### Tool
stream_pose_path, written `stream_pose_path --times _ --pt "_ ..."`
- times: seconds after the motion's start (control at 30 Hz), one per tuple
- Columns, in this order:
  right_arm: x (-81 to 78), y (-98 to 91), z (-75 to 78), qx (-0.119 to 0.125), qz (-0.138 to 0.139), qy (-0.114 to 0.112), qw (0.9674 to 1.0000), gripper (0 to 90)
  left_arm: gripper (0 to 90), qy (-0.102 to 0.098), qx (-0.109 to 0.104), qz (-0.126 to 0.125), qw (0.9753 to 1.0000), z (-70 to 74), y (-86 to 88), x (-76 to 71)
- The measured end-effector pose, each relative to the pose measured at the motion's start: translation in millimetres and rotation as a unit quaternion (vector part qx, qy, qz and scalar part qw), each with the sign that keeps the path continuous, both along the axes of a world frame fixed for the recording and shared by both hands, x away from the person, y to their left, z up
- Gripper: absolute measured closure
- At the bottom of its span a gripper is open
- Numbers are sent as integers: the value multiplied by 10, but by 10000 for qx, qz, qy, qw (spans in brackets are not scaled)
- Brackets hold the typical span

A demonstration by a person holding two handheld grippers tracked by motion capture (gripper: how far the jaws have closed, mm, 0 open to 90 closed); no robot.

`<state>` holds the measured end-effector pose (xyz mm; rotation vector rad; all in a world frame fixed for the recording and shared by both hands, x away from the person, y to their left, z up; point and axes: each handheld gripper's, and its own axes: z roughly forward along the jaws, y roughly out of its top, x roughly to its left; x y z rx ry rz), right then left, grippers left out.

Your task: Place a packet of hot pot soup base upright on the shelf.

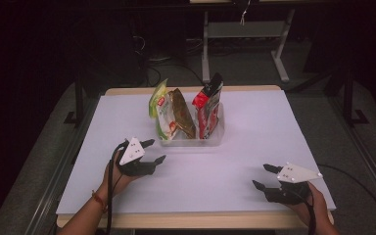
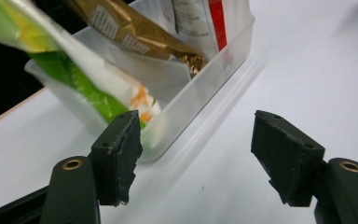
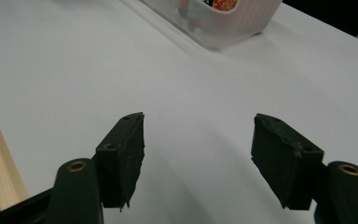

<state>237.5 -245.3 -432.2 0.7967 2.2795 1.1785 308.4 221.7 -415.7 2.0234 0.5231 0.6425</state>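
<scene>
The left gripper (image 1: 156, 151) hangs released beside the clear plastic bin (image 1: 191, 142), whose walls prop green (image 1: 158, 100), gold (image 1: 182, 113) and red snack packets (image 1: 208, 105) upright; the right gripper (image 1: 263, 176) rests unclenched, well apart.

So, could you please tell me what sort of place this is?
Probably a lab or recording workspace: a white-topped table holding a clear bin of snack packets, desk frames and cables behind in a dark room.

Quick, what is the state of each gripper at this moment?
Left gripper: open, holding nothing, near the clear plastic bin.
Right gripper: open, holding nothing.
</scene>
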Motion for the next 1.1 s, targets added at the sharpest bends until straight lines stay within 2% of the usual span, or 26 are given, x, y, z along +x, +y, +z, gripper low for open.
stream_pose_path --times 0.2,0.47,0.53,0.63,0.67,0.77,0.93,1.1 --pt "0 -19 -5 -22 -11 -8 10000 338 322 -39 -75 183 9998 -5 167 -75" --pt "-8 -22 -7 -55 -20 -20 10000 337 310 -31 -175 236 9996 -37 401 -155" --pt "-10 -27 -8 -37 -30 -9 10000 337 303 -58 -92 265 9996 -59 457 -178" --pt "-9 -34 -7 -13 -43 -14 10000 337 298 -16 -217 320 9992 -85 562 -210" --pt "-8 -35 -7 -13 -45 -17 10000 337 298 -36 -202 335 9992 -87 596 -222" --pt "-6 -32 -11 -11 -45 -24 10000 337 292 35 -344 371 9987 -98 699 -261" --pt "-8 -35 -17 -4 -56 -24 10000 337 287 68 -389 501 9980 -125 838 -315" --pt "-2 -39 -22 -20 -67 -10 10000 337 287 186 -476 579 9970 -163 972 -353"
